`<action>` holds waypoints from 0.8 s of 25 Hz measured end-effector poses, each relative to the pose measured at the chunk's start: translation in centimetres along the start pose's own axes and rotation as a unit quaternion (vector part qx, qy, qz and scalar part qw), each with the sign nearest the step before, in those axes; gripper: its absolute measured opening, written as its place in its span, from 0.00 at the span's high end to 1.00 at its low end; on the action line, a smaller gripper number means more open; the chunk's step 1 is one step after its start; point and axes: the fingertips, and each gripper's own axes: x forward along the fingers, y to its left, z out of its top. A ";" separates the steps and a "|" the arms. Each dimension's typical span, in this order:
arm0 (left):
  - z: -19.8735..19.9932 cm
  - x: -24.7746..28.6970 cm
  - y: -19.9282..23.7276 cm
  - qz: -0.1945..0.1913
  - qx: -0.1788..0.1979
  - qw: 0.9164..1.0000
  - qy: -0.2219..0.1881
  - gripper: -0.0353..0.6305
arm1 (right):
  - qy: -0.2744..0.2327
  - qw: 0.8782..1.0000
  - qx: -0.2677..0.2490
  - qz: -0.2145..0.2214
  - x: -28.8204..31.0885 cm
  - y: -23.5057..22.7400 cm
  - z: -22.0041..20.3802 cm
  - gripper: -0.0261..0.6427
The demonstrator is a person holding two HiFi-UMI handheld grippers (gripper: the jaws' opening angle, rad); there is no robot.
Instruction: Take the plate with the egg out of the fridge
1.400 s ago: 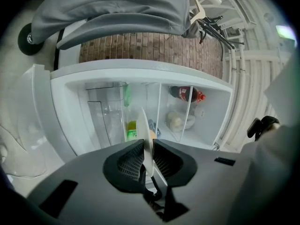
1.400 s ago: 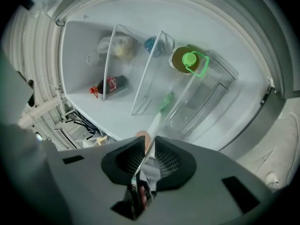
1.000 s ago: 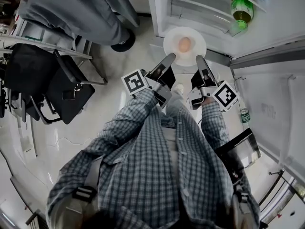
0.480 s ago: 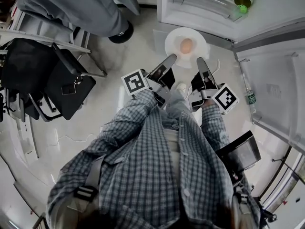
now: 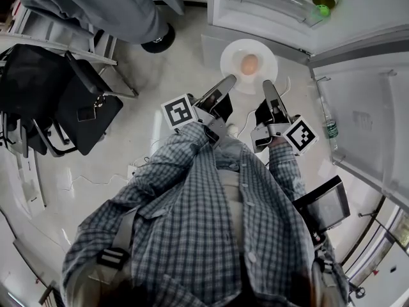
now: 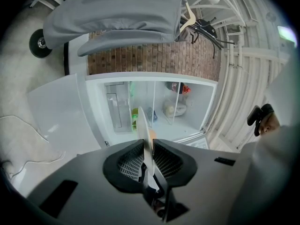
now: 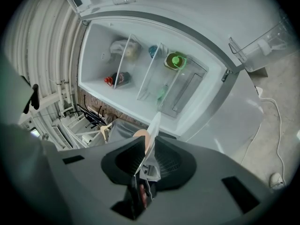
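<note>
Outside the open fridge point(image 5: 268, 8), I hold the plate point(image 5: 230, 51) level, left claw point(image 5: 226, 80) and right claw point(image 5: 267, 86) clamped on opposite rims, so the egg point(image 5: 249, 63) cannot roll.

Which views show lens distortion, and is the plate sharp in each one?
Head view: wide-angle bend, plate and egg sharp. Left gripper view: strong fisheye, black corners, plate rim soft close-up. Right gripper view: same fisheye and softness; fridge edges curve.
</note>
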 end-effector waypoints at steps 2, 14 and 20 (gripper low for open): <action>-0.2 -0.1 -0.1 0.002 0.000 1.000 -0.004 0.85 | 0.004 1.000 0.002 0.004 -0.1 0.1 0.0 0.86; -1.1 0.4 -0.2 0.003 0.010 1.000 -0.018 0.85 | 0.011 1.000 0.005 0.029 -0.5 -0.1 1.1 0.86; -1.2 0.4 -0.2 0.006 0.012 1.000 -0.019 0.85 | 0.013 0.999 -0.001 0.035 -0.5 0.1 1.3 0.86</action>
